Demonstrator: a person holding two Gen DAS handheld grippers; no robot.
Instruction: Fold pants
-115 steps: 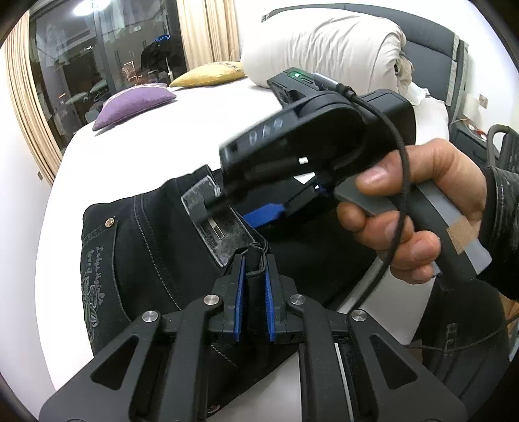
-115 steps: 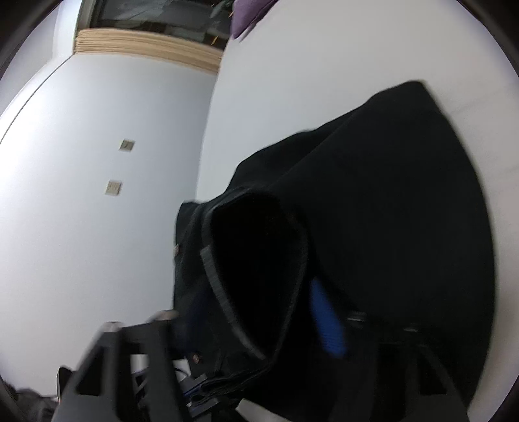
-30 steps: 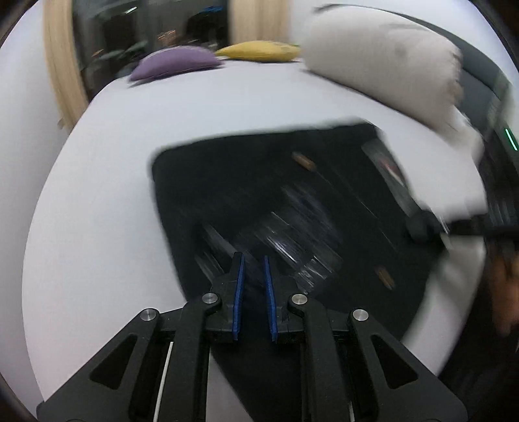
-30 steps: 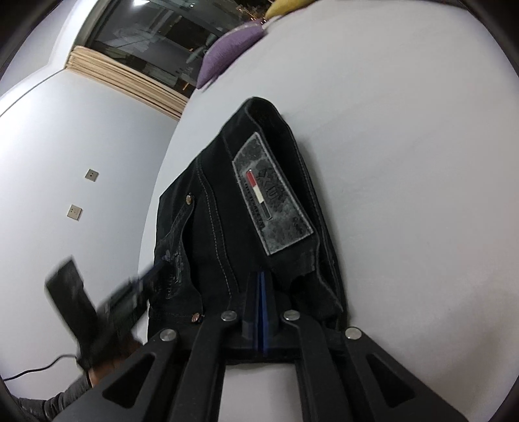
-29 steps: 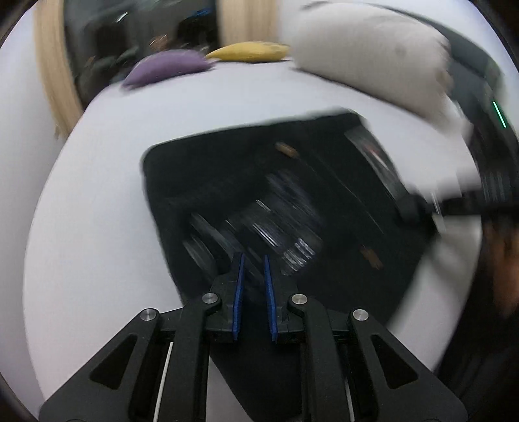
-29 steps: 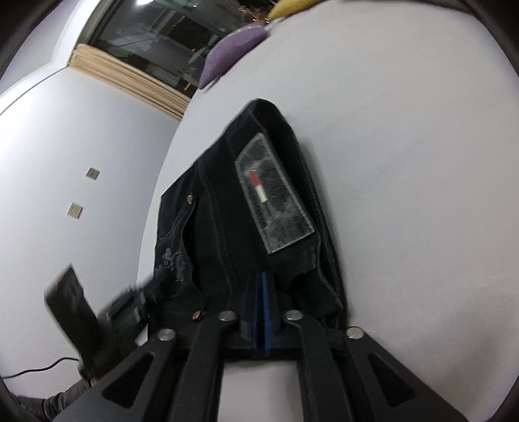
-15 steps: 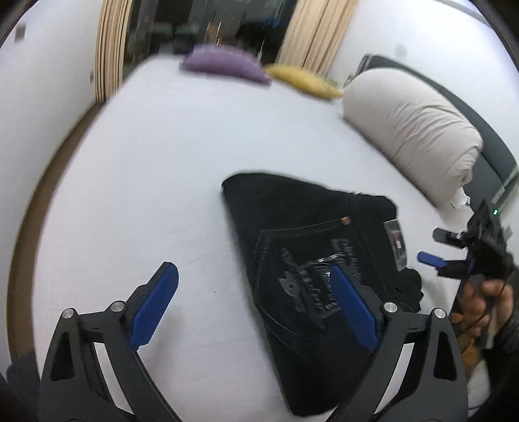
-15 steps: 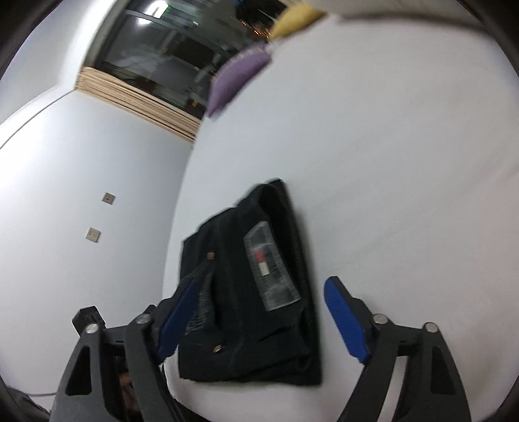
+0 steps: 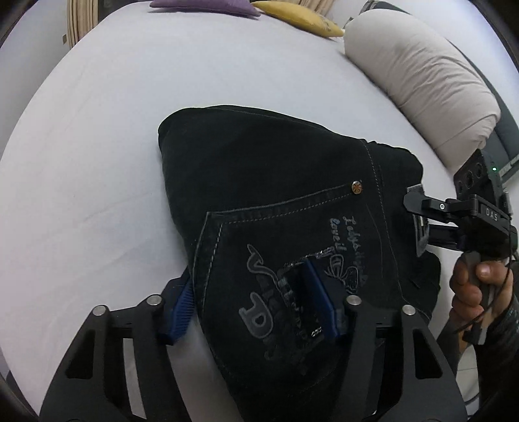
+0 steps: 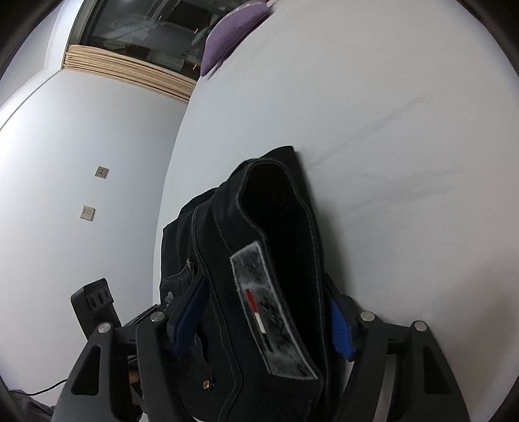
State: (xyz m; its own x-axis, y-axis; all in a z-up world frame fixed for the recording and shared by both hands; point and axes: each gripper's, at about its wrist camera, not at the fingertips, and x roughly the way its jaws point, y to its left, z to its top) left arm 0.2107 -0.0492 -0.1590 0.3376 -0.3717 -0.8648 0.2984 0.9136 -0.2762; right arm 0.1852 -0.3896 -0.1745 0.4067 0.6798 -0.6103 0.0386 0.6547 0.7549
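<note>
Right now my black pants point(image 9: 285, 201) lie folded into a compact bundle on the white bed sheet point(image 9: 97, 136), with the back pocket and its pale printed lettering facing up. My left gripper point(image 9: 253, 305) stands with its jaws spread wide: one blue pad point(image 9: 181, 308) sits at the left edge of the bundle, against the sheet, and the other blue pad point(image 9: 319, 300) rests on top of the pocket print. Nothing is pinched between them; the fabric simply lies across the gap.

From the left wrist view I see my right gripper point(image 9: 418, 211) reaching in from the right at the waistband end, with my right hand point(image 9: 476, 289) around its handle. In the right wrist view, that right gripper point(image 10: 262, 324) is also spread wide, its two blue pads on either side of the waistband point(image 10: 279, 201), which stands up and gapes open as a dark loop. The grey brand patch point(image 10: 266, 311) with its red and white stripe lies between the pads, slightly blurred. The fabric touches or nearly touches both pads, but I cannot tell whether it is being pressed.

Beyond the pants, a purple cushion point(image 9: 204, 4) and a yellow cushion point(image 9: 295, 16) lie at the far end of the bed, and a rolled cream duvet point(image 9: 421, 71) lies along the right side.
</note>
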